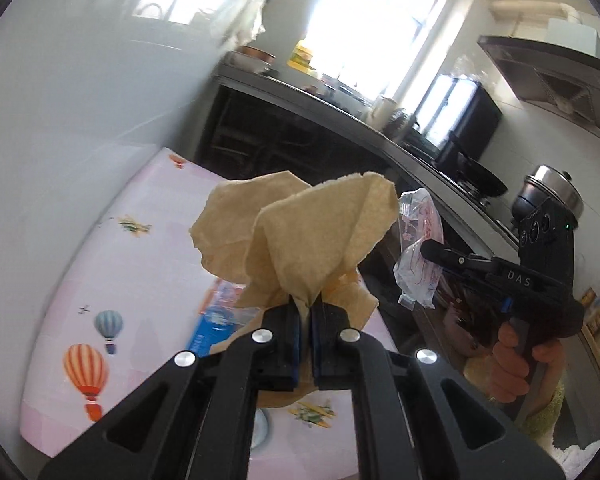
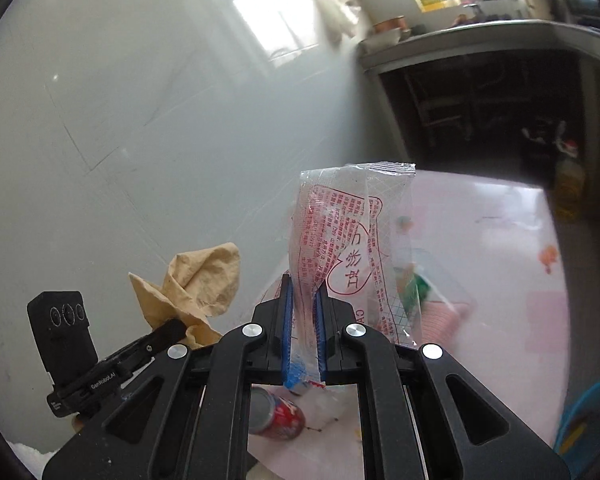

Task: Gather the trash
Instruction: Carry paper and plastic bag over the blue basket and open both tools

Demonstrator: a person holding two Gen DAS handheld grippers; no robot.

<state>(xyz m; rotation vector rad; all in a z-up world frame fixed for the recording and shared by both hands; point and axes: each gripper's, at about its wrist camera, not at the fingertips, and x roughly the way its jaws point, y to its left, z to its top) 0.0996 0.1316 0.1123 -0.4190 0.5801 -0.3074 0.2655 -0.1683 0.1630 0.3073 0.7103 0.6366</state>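
- Left view: a pink table point(image 1: 140, 248) printed with balloons and planes fills the 8 o'clock side, below a pale wall.
- A blue packet point(image 1: 216, 320) lies on the table, partly hidden behind the paper.
- The left gripper point(image 1: 306, 312) is pressed together on the bunched neck of a tan paper point(image 1: 300, 232), which fans out toward 12 o'clock, clear of the table.
- At 3 o'clock a hand point(image 1: 512, 364) holds the right gripper point(image 1: 430, 246), which pinches a clear wrapper point(image 1: 418, 248) with red print.
- A dark counter point(image 1: 340, 108) with pots runs from 12 to 3 o'clock.
- Right view: the left gripper and its paper sit at 8 o'clock.
- The right gripper's blue pads point(image 2: 286, 320) squeeze the wrapper, which stands up toward 12 o'clock.
- A red can point(image 2: 278, 416) lies on its side at 6 o'clock, on the table.
- A blue bin's point(image 2: 592, 420) rim shows at 4 o'clock.
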